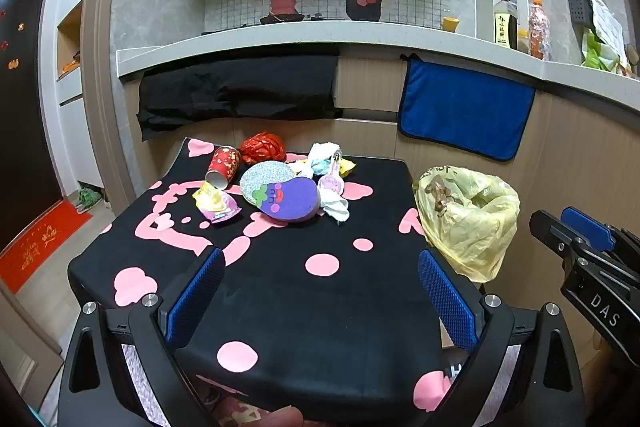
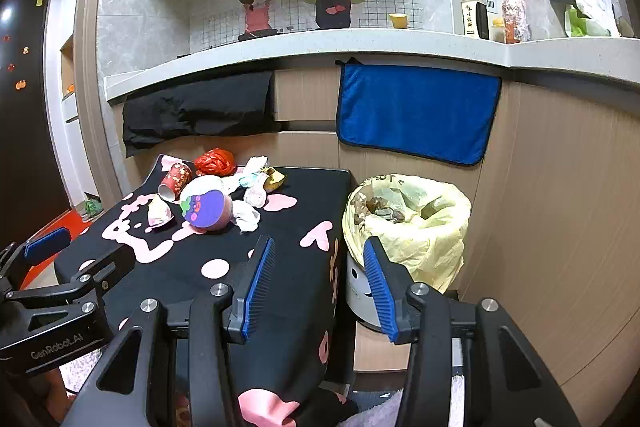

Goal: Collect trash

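A pile of trash lies at the far end of the black table with pink spots: a red paper cup on its side, a red crumpled bag, a purple eggplant sponge, a yellow-pink wrapper, white tissues. A bin lined with a yellow bag stands right of the table; it also shows in the right wrist view. My left gripper is open and empty over the near table. My right gripper is open and empty, near the table's right edge beside the bin.
A kitchen counter runs behind, with bottles and a yellow cup. A black cloth and a blue towel hang from it. A red mat lies on the floor at left.
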